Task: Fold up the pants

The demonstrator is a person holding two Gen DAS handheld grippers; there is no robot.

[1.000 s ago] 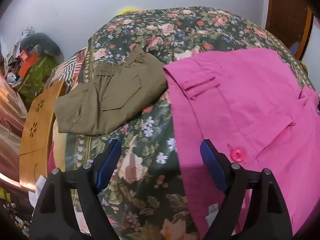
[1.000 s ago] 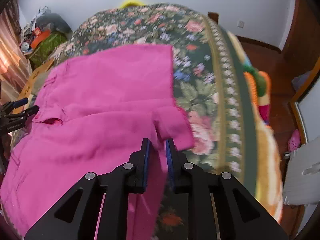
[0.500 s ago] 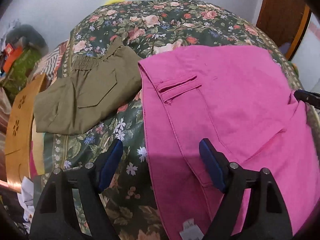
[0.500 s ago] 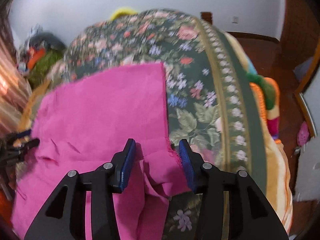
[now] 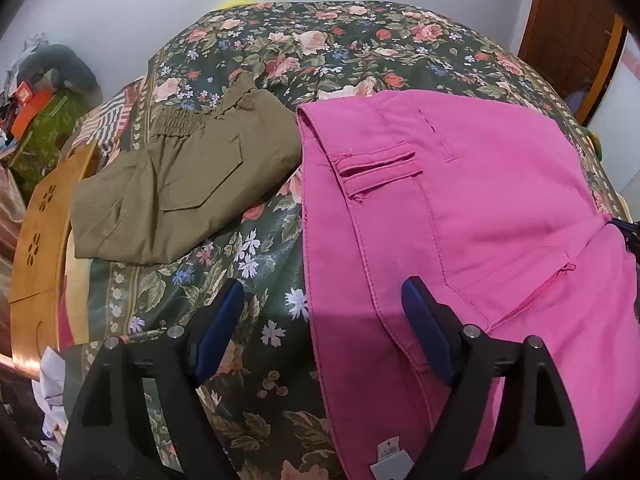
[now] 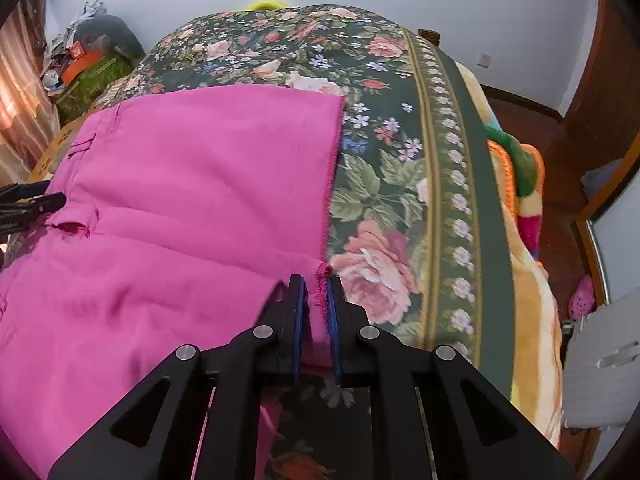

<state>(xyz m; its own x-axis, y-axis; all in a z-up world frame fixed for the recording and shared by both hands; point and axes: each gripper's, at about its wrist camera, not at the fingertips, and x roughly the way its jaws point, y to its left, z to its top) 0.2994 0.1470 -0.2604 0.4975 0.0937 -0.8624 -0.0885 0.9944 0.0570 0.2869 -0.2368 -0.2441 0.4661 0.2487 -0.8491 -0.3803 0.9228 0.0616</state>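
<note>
Right gripper (image 6: 318,294): jaws nearly closed, pinching the frayed hem corner of the pink pants (image 6: 192,200); fabric visible between the pads.
Left gripper (image 5: 322,320): jaws wide apart, holding nothing; one finger over the bedspread (image 5: 248,252), the other over the waistband edge of the pants.
Pink pants (image 5: 460,208): spread flat on the bed, waistband and pocket toward the left gripper, leg hems toward the right one; a label shows at the near edge.
Olive pants (image 5: 180,184): folded, just beside the pink pair, apart from both grippers.
Step in hand (judgement): right side has its corner; left side has yet to take the waistband.
How to do it well: close the left jaws on the waistband through all layers, lift both ends level, keep the cloth taut so the fold line runs straight, edges matched.
Change from 0.5 s ago: right jaws were open astride the hem, now clamped on it; left jaws unchanged, view shifted slightly.
</note>
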